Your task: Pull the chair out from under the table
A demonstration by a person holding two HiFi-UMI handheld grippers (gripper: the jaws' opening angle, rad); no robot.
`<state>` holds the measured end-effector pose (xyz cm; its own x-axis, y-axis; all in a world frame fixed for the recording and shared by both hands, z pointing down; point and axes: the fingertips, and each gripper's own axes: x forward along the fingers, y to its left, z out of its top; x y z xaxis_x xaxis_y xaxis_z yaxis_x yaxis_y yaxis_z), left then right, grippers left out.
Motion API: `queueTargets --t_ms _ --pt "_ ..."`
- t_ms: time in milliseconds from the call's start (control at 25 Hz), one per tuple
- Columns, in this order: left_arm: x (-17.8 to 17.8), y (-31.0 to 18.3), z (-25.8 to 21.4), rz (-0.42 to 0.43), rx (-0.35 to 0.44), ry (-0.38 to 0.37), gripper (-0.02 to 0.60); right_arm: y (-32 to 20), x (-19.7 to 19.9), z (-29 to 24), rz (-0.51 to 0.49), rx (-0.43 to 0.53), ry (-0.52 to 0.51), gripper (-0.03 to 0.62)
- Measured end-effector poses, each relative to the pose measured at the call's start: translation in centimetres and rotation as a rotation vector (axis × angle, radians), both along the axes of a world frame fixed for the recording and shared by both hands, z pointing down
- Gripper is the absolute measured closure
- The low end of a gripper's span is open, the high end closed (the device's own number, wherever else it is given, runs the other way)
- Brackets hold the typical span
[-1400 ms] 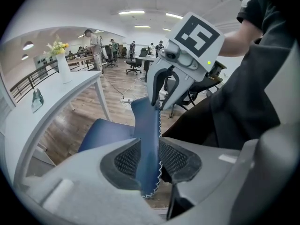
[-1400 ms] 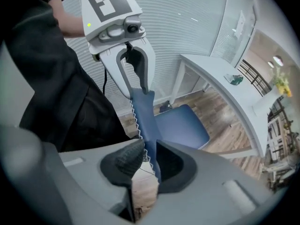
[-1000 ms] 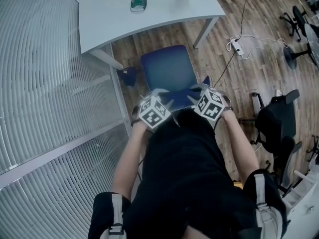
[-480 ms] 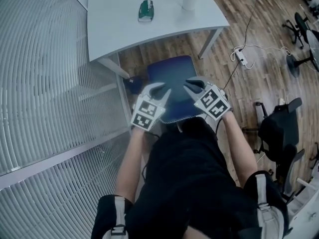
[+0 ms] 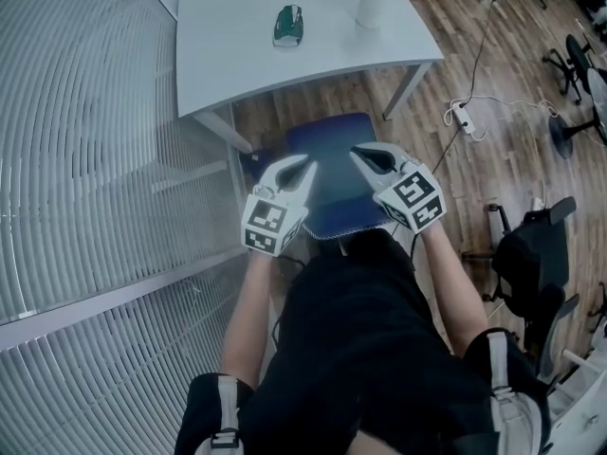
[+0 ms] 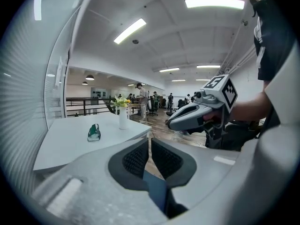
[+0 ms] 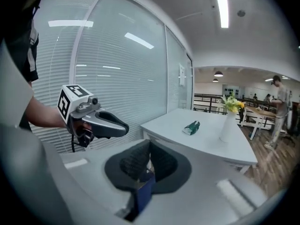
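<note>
While both tongs hang side by side over it, the blue chair [image 5: 327,173] stands on the wood floor [image 5: 474,169]. Its seat is out past the near edge of the desk [image 5: 237,64], between desk and person. The left tongs [image 5: 303,169] have just been closing and are down to a thin slit, nothing between. The right tongs [image 5: 360,154] have just been closing too, pads together, empty. On the desk: green object [image 5: 288,25] mid-desk, white vase [image 5: 371,6] with yellow flowers toward the right edge.

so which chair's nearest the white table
The blue-seated chair just off the table; the other chairs are black and stand away to the right on the wood floor.
</note>
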<state>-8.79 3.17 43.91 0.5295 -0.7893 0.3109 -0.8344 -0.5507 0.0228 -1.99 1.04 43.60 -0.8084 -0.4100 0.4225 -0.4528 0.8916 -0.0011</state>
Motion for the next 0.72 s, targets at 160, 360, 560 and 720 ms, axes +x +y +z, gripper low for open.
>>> queueTargets --t_ms 160,360,560,720 --pt "-0.6 -0.1 -0.5 -0.022 0.0 0.026 0.554 0.0 -0.2 -0.9 0.006 -0.07 -0.085 0.592" --pt "-0.9 -0.2 -0.5 -0.038 -0.021 0.063 0.557 0.7 -0.2 -1.3 -0.001 -0.125 -0.135 0.592" --pt "-0.4 0.0 -0.8 -0.027 0.009 0.067 0.571 1.8 -0.3 -1.5 -0.062 -0.127 -0.17 0.594" --pt "-0.2 -0.1 -1.0 -0.015 0.002 0.086 0.572 1.7 -0.3 -1.7 -0.069 -0.116 -0.169 0.594"
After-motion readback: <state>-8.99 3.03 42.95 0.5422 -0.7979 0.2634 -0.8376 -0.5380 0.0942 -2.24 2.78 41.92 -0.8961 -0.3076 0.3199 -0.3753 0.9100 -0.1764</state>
